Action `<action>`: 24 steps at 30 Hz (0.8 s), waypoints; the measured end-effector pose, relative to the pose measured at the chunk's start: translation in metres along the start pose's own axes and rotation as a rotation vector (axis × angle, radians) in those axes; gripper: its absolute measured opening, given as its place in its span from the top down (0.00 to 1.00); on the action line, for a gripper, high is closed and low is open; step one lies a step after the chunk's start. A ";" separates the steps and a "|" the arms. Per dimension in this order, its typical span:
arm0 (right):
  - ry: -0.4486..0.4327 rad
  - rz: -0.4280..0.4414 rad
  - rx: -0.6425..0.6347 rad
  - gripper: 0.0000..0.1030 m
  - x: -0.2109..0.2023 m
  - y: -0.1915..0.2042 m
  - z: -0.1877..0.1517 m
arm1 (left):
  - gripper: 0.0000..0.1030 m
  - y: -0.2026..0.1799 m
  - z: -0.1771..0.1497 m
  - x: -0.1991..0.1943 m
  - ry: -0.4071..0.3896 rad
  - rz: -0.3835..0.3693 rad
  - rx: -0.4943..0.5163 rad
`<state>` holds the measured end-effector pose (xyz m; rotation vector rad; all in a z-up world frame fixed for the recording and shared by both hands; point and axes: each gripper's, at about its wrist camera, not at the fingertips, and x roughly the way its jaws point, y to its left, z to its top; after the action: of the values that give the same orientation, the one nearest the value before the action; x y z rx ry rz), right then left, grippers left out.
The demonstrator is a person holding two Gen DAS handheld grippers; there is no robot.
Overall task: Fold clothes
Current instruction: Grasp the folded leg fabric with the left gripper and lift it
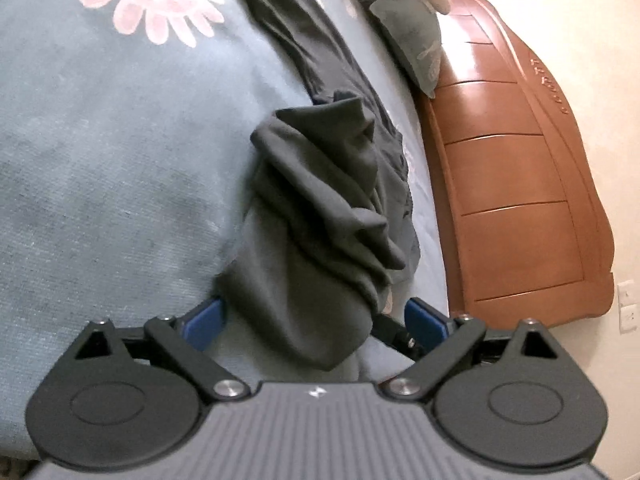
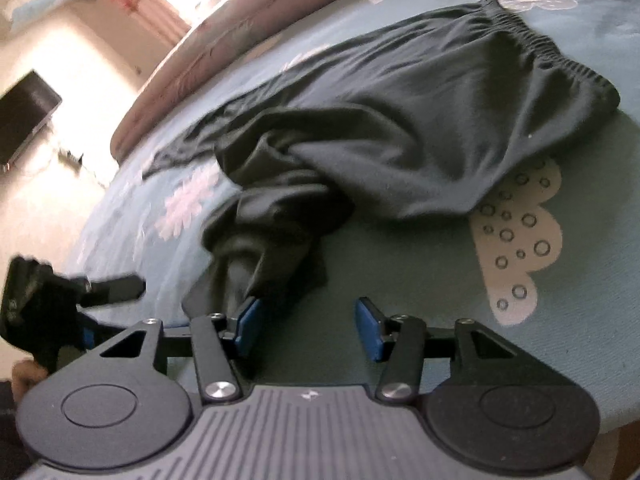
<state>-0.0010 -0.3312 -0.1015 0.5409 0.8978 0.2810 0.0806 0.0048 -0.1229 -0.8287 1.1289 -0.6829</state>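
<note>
1. Dark trousers (image 2: pixel 400 120) spread on the blue flowered bedspread (image 2: pixel 420 280), long axis slanting from the elastic waistband (image 2: pixel 560 52) at upper right down to a bunched leg end (image 2: pixel 264 240) at lower left.
2. In the left wrist view, same trousers (image 1: pixel 320 200) stretched away along the bed's far edge, crumpled leg fabric heaped nearest the camera.
3. Left gripper (image 1: pixel 312 320) wide apart, leg fabric lying between the blue pads (image 1: pixel 204 320); pressing on neither pad, as far as can be seen.
4. Right gripper (image 2: pixel 308 328) roughly half spread, nothing clamped; left pad touching or just beside the leg end, hard to say which.
5. Wooden headboard (image 1: pixel 520 184) beyond the bed's edge, grey-green pillow (image 1: pixel 412 40) against it.
6. Dark screen (image 2: pixel 24 116) on the pale wall at far left; curtain (image 2: pixel 140 0) washed out by glare.
7. Blurred black device (image 2: pixel 40 292) at lower left, probably the other gripper; a hand (image 2: pixel 24 376) cut off by the frame beneath it.
</note>
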 end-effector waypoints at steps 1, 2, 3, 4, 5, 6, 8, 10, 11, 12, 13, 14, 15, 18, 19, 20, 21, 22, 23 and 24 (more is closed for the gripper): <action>-0.006 0.010 0.000 0.41 -0.001 -0.001 -0.001 | 0.08 -0.001 0.001 0.004 -0.003 -0.002 0.001; -0.012 0.019 0.002 0.39 -0.001 -0.002 -0.003 | 0.08 -0.002 0.003 0.009 -0.006 -0.003 -0.001; -0.016 0.028 0.013 0.38 -0.001 -0.004 -0.003 | 0.08 -0.004 0.004 0.013 -0.011 -0.001 0.001; -0.020 0.037 0.023 0.36 -0.001 -0.005 -0.004 | 0.08 -0.007 0.006 0.017 -0.017 0.004 0.006; -0.024 0.045 0.031 0.34 -0.001 -0.006 -0.004 | 0.08 -0.009 0.008 0.021 -0.024 0.009 0.011; -0.027 0.050 0.031 0.33 -0.001 -0.006 -0.004 | 0.08 -0.011 0.009 0.023 -0.026 0.010 0.015; -0.032 0.057 0.030 0.32 -0.001 -0.006 -0.006 | 0.09 -0.011 0.008 0.022 -0.033 0.008 0.004; -0.039 0.065 0.035 0.32 -0.001 -0.007 -0.006 | 0.18 -0.006 0.003 0.016 -0.047 0.008 -0.011; -0.042 0.069 0.040 0.32 -0.001 -0.008 -0.007 | 0.23 -0.001 0.000 0.013 -0.048 -0.001 -0.033; -0.046 0.073 0.044 0.32 -0.002 -0.009 -0.007 | 0.25 0.006 -0.003 0.010 -0.053 -0.023 -0.056; -0.048 0.078 0.048 0.31 -0.002 -0.010 -0.007 | 0.26 0.010 -0.005 0.007 -0.064 -0.036 -0.069; -0.049 0.083 0.050 0.30 -0.002 -0.011 -0.008 | 0.30 0.013 -0.006 0.005 -0.076 -0.041 -0.078; -0.050 0.087 0.052 0.30 -0.002 -0.011 -0.008 | 0.31 0.014 -0.006 0.006 -0.084 -0.041 -0.084; -0.050 0.087 0.045 0.27 -0.001 -0.010 -0.008 | 0.31 0.004 -0.001 0.018 -0.094 -0.024 -0.025; -0.053 0.086 0.044 0.27 -0.001 -0.009 -0.008 | 0.31 -0.001 -0.001 0.024 -0.098 -0.013 0.009; -0.056 0.085 0.043 0.27 -0.001 -0.009 -0.009 | 0.31 -0.004 -0.003 0.026 -0.111 -0.009 0.032; -0.059 0.085 0.044 0.27 -0.001 -0.009 -0.010 | 0.34 -0.005 -0.006 0.026 -0.125 -0.003 0.047; -0.063 0.088 0.047 0.27 -0.001 -0.009 -0.010 | 0.38 -0.005 -0.009 0.026 -0.137 0.005 0.059; -0.066 0.091 0.050 0.27 -0.001 -0.010 -0.011 | 0.52 -0.003 -0.011 0.024 -0.147 0.016 0.058; -0.068 0.094 0.054 0.27 -0.001 -0.011 -0.011 | 0.72 0.006 -0.012 0.023 -0.152 0.017 0.018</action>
<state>-0.0103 -0.3371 -0.1121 0.6406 0.8173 0.3228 0.0761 -0.0132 -0.1414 -0.8410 0.9908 -0.6051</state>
